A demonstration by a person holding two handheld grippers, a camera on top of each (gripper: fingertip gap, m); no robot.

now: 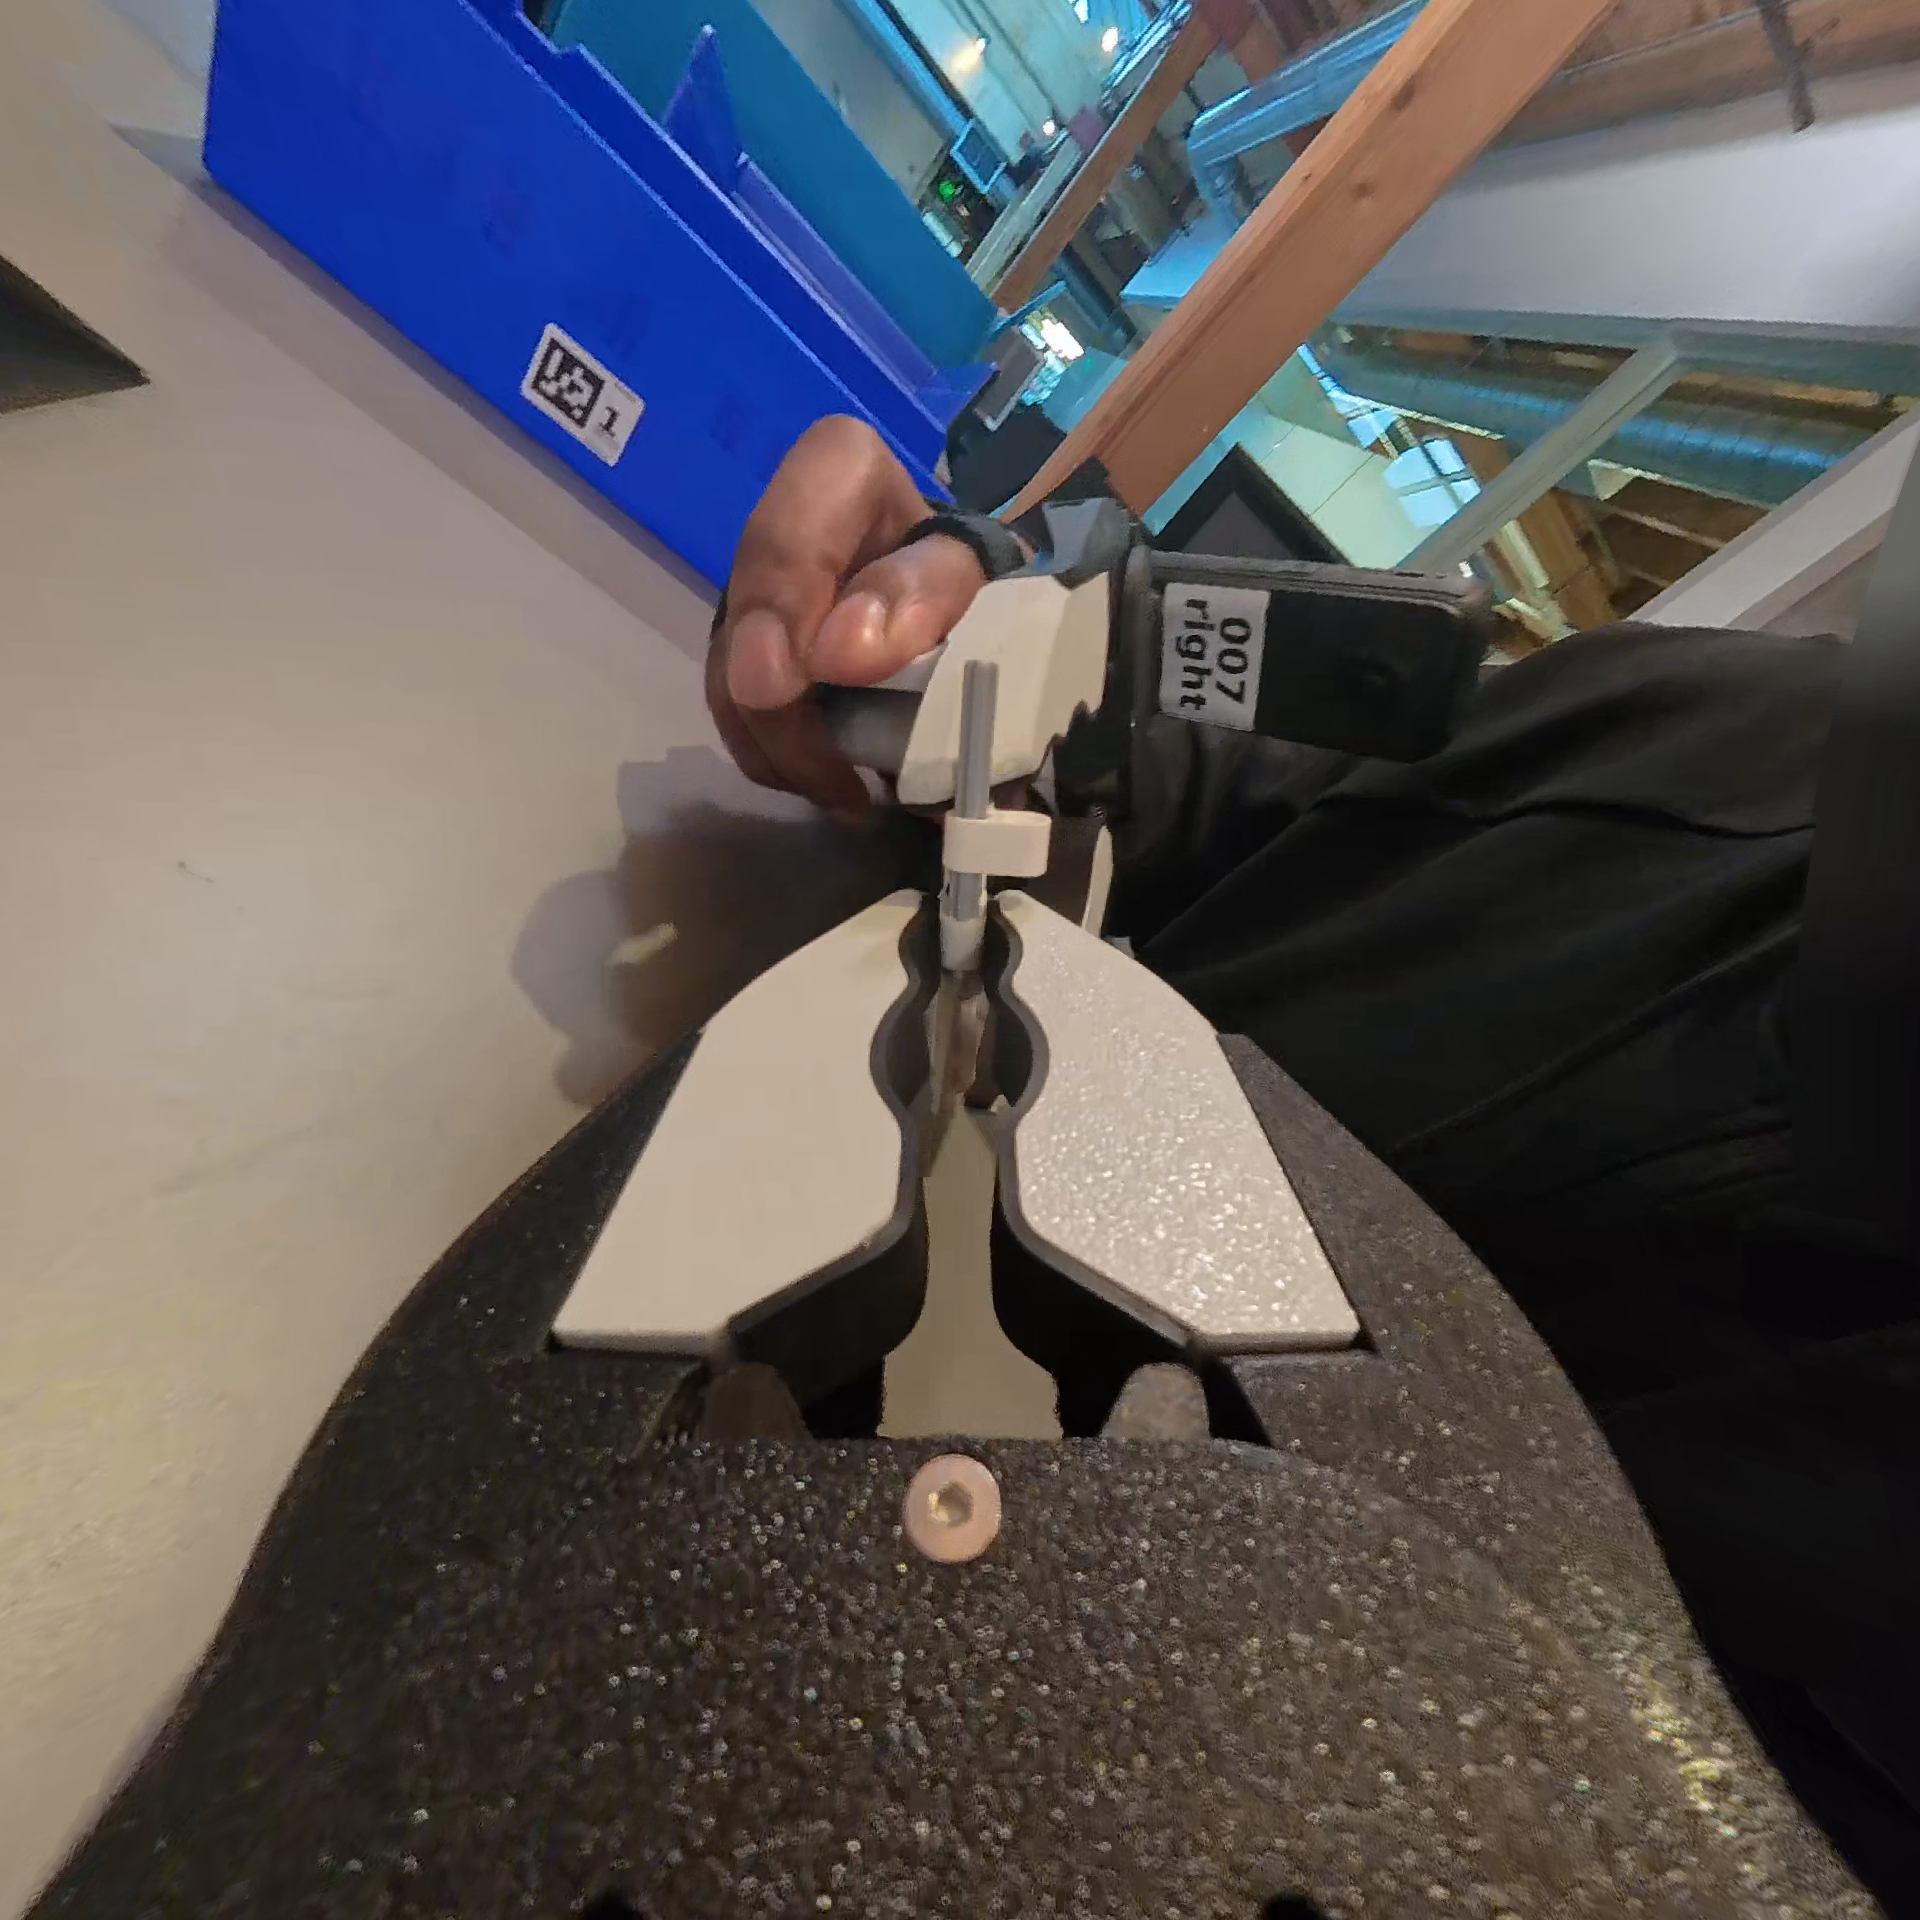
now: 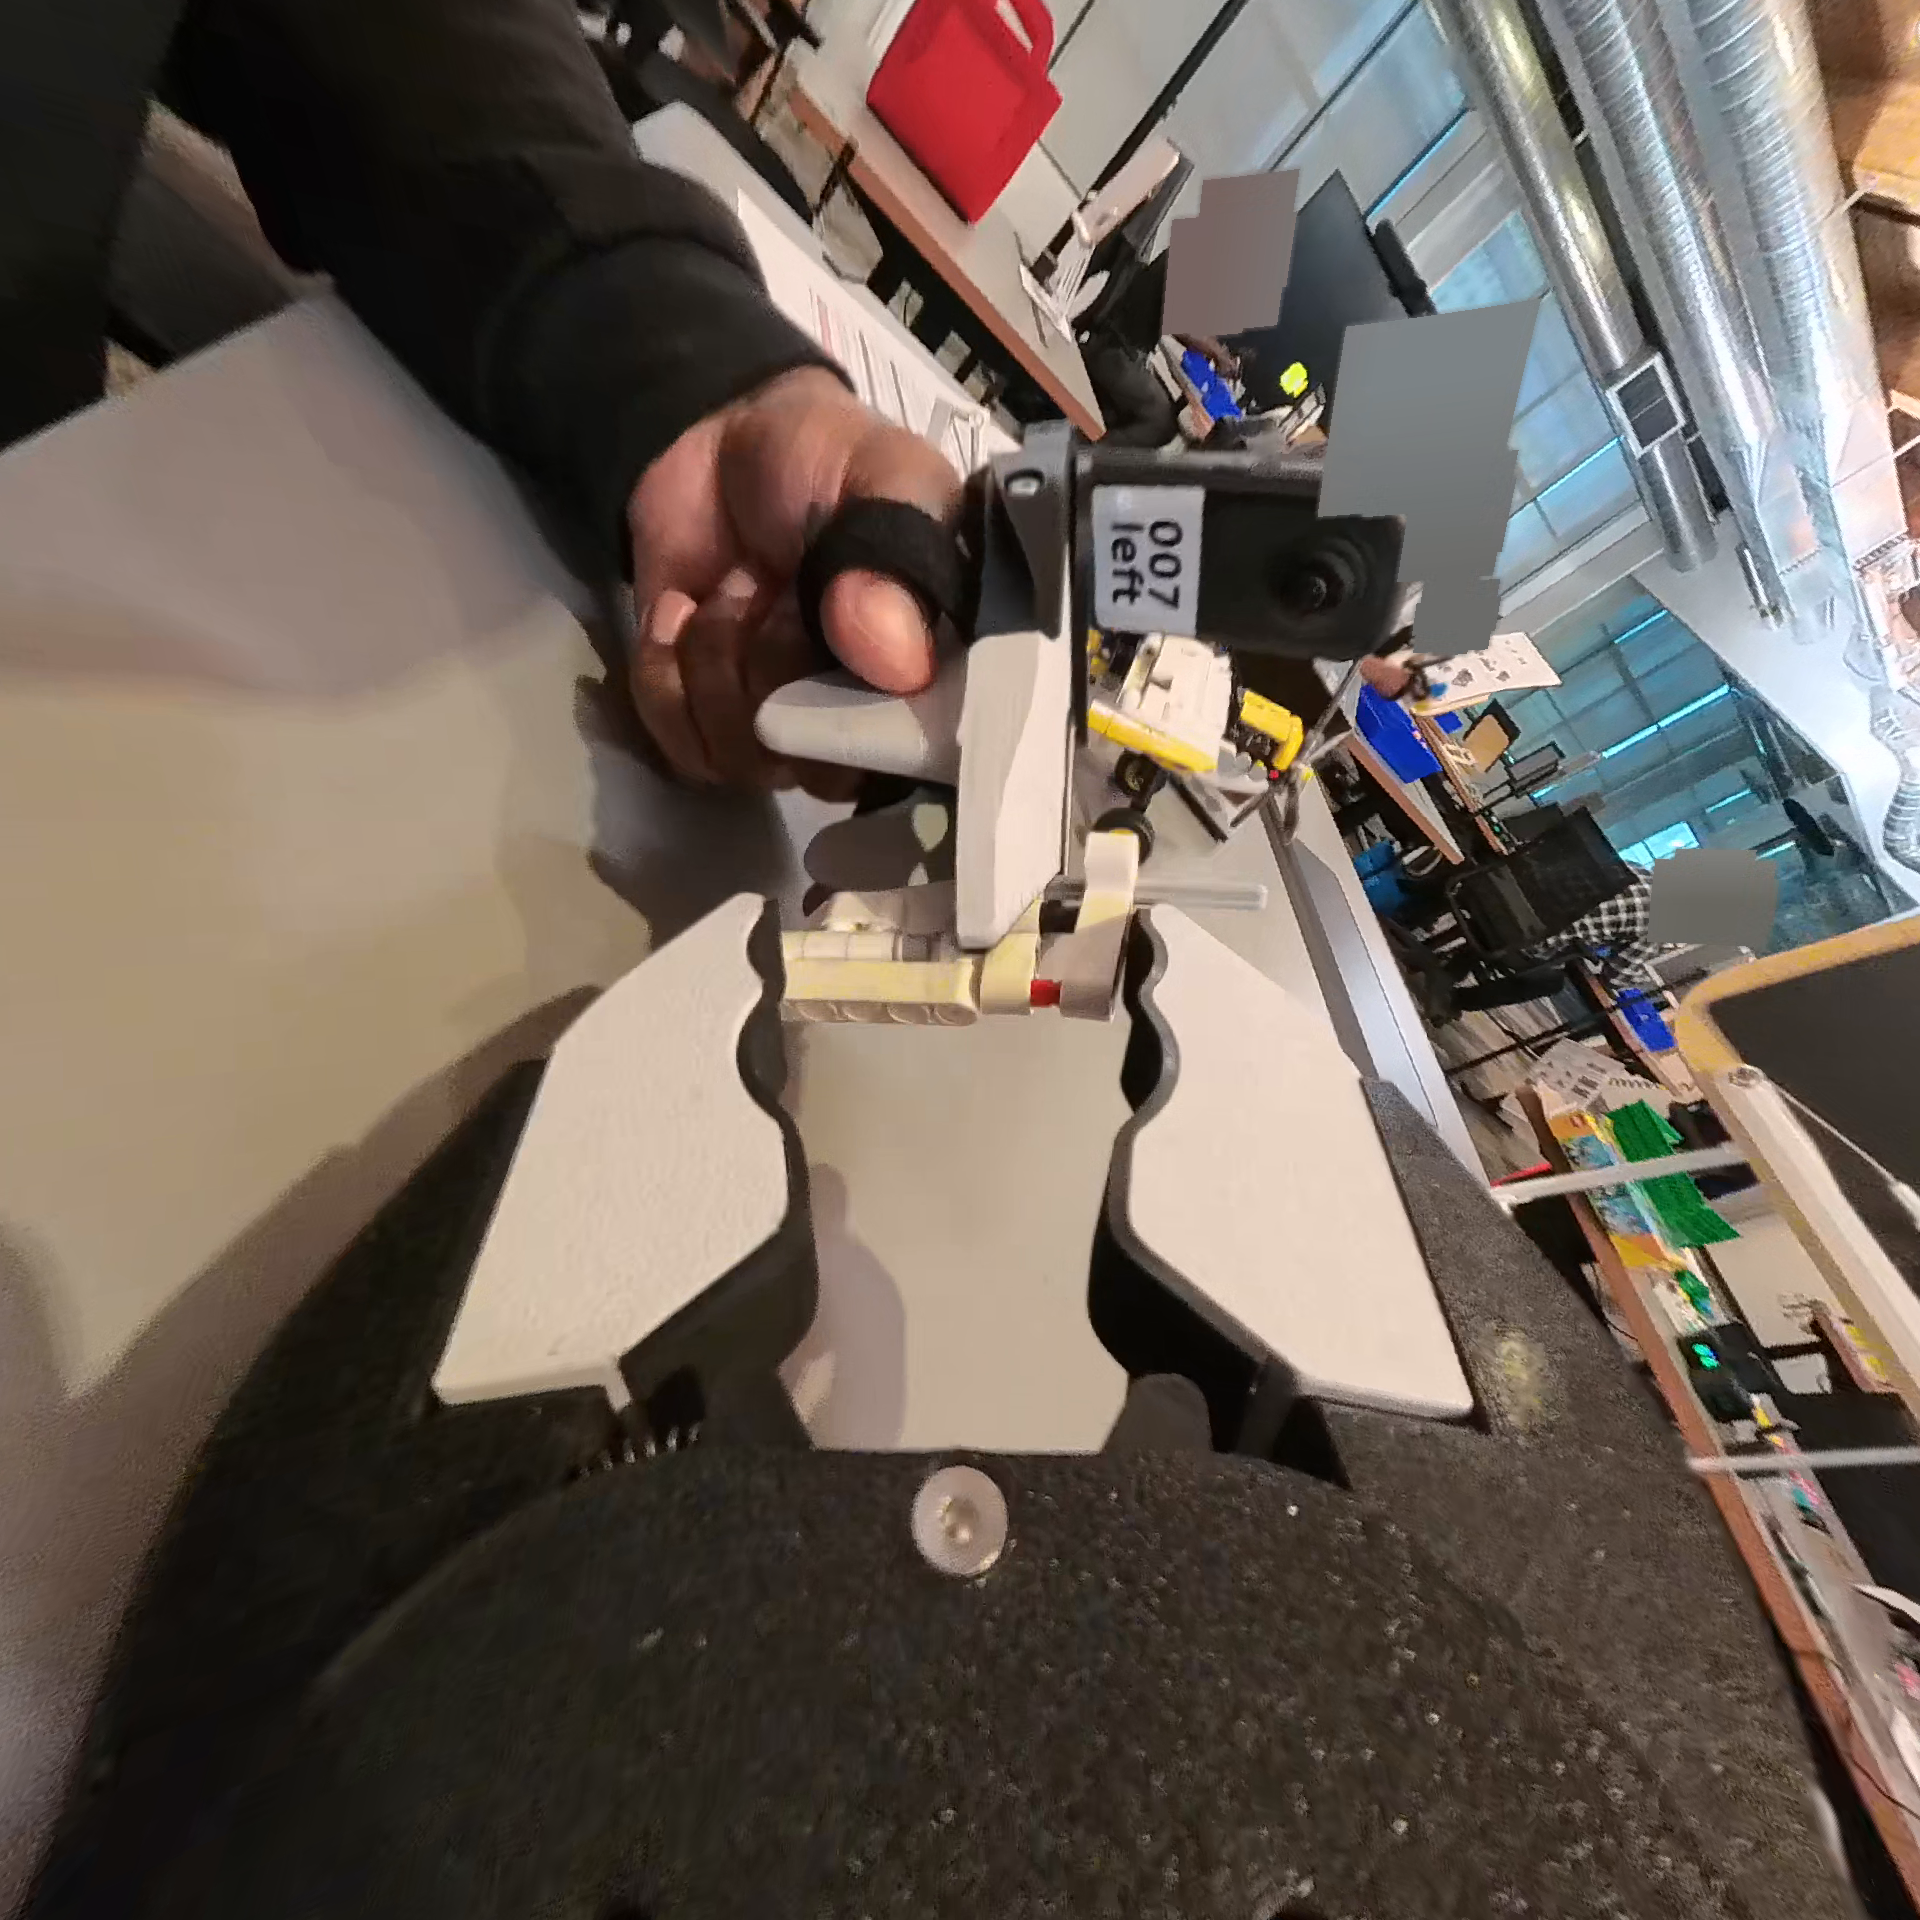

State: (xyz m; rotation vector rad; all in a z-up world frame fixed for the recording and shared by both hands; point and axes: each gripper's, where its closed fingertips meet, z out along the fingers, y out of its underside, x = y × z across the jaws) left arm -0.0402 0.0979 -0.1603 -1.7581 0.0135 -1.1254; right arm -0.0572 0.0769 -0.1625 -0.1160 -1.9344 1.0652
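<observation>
A small white-and-grey plastic brick assembly (image 2: 935, 966) with a thin grey axle (image 1: 977, 790) is pinched tight by the left gripper (image 1: 961, 935). The right gripper (image 2: 951, 977) is spread wide around it, pads just beside both ends, contact not clear. A blue plastic bin (image 1: 499, 239) is seen behind on the pale tabletop (image 1: 260, 831).

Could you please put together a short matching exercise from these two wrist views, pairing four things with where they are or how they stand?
Things:
1. left gripper
2. right gripper
3. blue bin
4. red bag

Descriptions:
A. on a far table in the background
B. fingers wide apart around a white brick assembly
C. on the white table, bearing a square marker sticker
D. fingers nearly together, gripping a grey axle that sticks out past them

Pairs: 1-D, 2-B, 3-C, 4-A
</observation>
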